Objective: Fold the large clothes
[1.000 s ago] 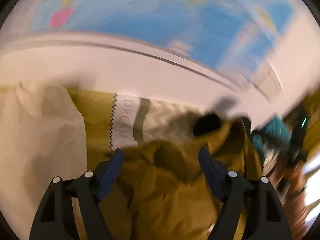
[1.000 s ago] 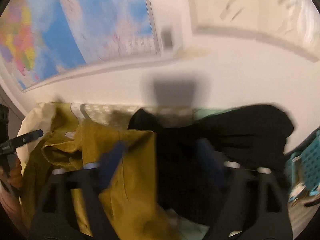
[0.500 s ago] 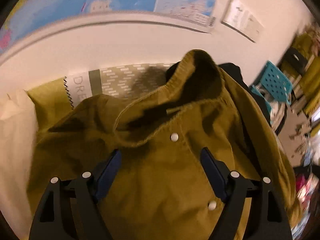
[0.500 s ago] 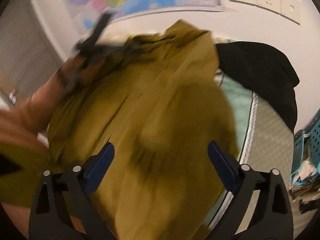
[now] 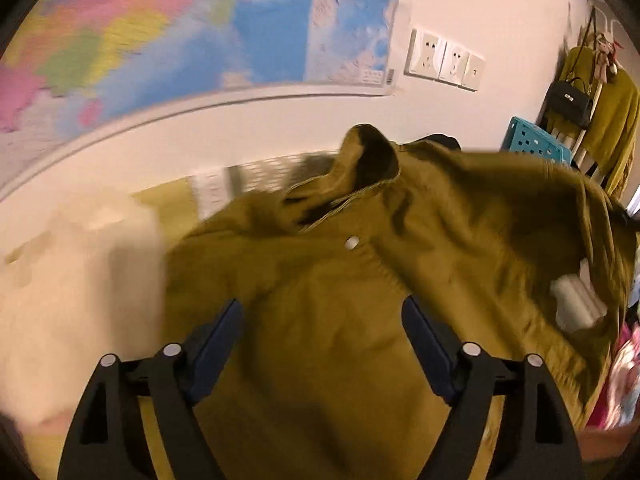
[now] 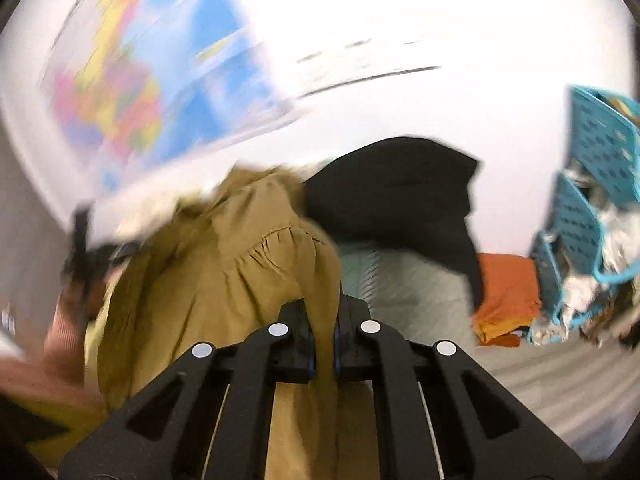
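The right gripper (image 6: 323,330) is clamping a fold of the olive-yellow jacket (image 6: 224,272); its jaws have just been closing, and the cloth is running up between the blue pads, pinched tight. The left gripper (image 5: 322,344) is hovering over the same jacket with its jaws standing wide apart and nothing pressed between them, having been opening a little further. The fabric under it is lying slack, with a white snap button (image 5: 351,243) and the raised collar (image 5: 370,160) just beyond the fingertips.

The jacket is lying bunched on the bed, partly lifted by the right grip. Beside it a black garment (image 6: 400,188) is heaped toward the wall, an orange folded piece (image 6: 506,296) is lying further right near the teal baskets (image 6: 596,152), and a cream cloth (image 5: 72,288) is sitting at the left. A world map (image 5: 180,32) is hanging on the wall behind.

To do this step well, the left jaws should probably be taking a matching edge, near the collar or shoulder seam, so both grips are pulling the jacket flat before any fold. Grabbing mid-panel would likely be leaving it twisted.
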{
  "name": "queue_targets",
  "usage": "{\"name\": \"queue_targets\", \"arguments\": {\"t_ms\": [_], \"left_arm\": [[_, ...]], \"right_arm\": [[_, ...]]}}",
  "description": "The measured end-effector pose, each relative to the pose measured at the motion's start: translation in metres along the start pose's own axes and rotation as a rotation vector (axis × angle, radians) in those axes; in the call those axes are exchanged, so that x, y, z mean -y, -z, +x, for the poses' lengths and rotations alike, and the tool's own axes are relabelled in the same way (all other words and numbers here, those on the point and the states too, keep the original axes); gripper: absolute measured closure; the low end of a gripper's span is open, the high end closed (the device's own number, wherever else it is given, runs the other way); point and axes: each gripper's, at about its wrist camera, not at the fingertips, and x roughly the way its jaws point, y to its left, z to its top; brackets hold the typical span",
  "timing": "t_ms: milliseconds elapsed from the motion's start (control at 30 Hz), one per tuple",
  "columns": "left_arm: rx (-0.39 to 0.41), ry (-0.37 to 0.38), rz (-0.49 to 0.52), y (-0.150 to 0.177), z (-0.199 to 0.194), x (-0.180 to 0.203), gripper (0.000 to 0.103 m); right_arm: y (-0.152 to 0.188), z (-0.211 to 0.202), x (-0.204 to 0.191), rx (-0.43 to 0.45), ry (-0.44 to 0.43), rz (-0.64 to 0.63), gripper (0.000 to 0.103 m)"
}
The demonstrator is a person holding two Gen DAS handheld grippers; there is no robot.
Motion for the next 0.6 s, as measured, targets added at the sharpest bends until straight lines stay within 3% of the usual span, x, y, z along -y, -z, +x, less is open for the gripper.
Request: {"name": "queue_targets", "arguments": {"t_ms": [100,233,300,333,367,400,467,533,600], "left_arm": [[-0.039,-0.08,-0.002,0.035,-0.017,-0.009,0.022],[-0.127,-0.119,-0.004,0.079,-0.021,-0.004,0.021],[-0.167,-0.127,0.035,0.098,-0.018,0.012,0.021],[-0.168,-0.142,0.052,0.104,-0.017,0.015,0.021],[-0.17,-0.16,0.078,0.109,-0.015,0.021,0.029],[-0.165,-0.183,0.096,0.112,-0.014,0.024,0.038],[-0.158,-0.183,0.065,0.112,-0.013,0.016,0.077],[-0.141,-0.187,0.002,0.103,-0.022,-0.001,0.09],[-0.079,-0.221,-0.057,0.081,-0.048,-0.026,0.091]], "right_arm": [[0.011,0.022,0.041,-0.033,0.049,0.113,0.096],[0.045,0.061,0.078,-0.124,0.056,0.245,0.089],[0.059,0.073,0.081,-0.162,0.03,0.248,0.07],[0.061,0.075,0.08,-0.164,0.025,0.238,0.039],[0.062,0.074,0.075,-0.157,0.031,0.215,0.016],[0.064,0.072,0.071,-0.146,0.034,0.183,0.013],[0.068,0.066,0.066,-0.138,0.013,0.135,0.013],[0.071,0.063,0.068,-0.145,0.011,0.12,0.013],[0.074,0.061,0.068,-0.169,0.01,0.089,0.013]]}}
